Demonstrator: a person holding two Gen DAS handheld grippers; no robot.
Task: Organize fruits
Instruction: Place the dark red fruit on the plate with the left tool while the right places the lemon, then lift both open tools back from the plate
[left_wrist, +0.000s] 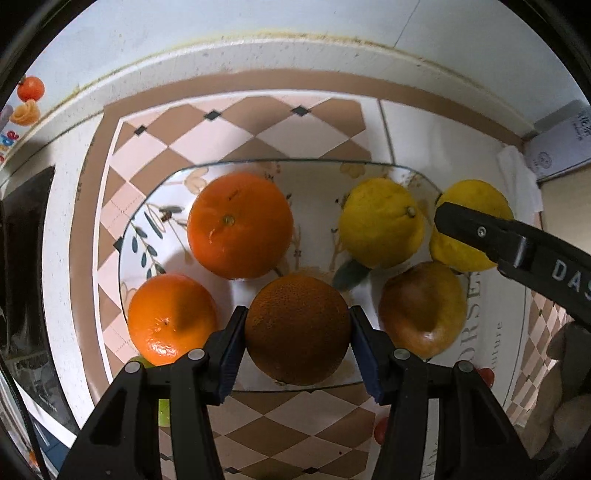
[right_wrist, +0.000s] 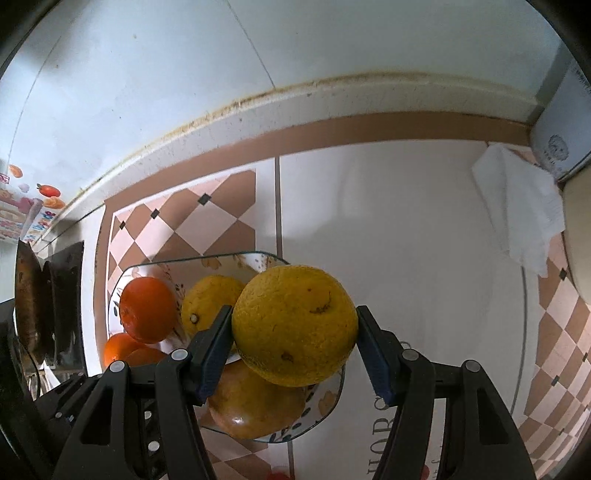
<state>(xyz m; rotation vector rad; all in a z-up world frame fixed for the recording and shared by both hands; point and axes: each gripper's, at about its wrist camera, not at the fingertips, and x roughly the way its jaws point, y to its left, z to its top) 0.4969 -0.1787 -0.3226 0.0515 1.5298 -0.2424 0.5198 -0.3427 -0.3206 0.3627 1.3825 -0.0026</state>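
Note:
A floral plate (left_wrist: 295, 161) on the checked mat holds a big orange (left_wrist: 240, 225), a smaller orange (left_wrist: 171, 317), a yellow citrus (left_wrist: 380, 221) and a reddish-yellow mango (left_wrist: 421, 306). My left gripper (left_wrist: 297, 328) points down over the plate's near side, shut on a dark rough-skinned orange (left_wrist: 297, 325). My right gripper (right_wrist: 295, 325) is shut on a large yellow citrus (right_wrist: 295, 321) above the plate's right edge (right_wrist: 258, 254). The left wrist view shows one of its fingers (left_wrist: 480, 232) across that fruit (left_wrist: 469, 199). Below it lie the mango (right_wrist: 255, 402) and another yellow citrus (right_wrist: 207, 302).
A white cloth (right_wrist: 517, 206) and a pale container (right_wrist: 554, 144) sit at the back right by the wall. A dark pan (right_wrist: 29, 295) and stove (left_wrist: 26, 240) are on the left. A green thing (left_wrist: 164, 411) and small red ones (left_wrist: 485, 376) lie near the plate.

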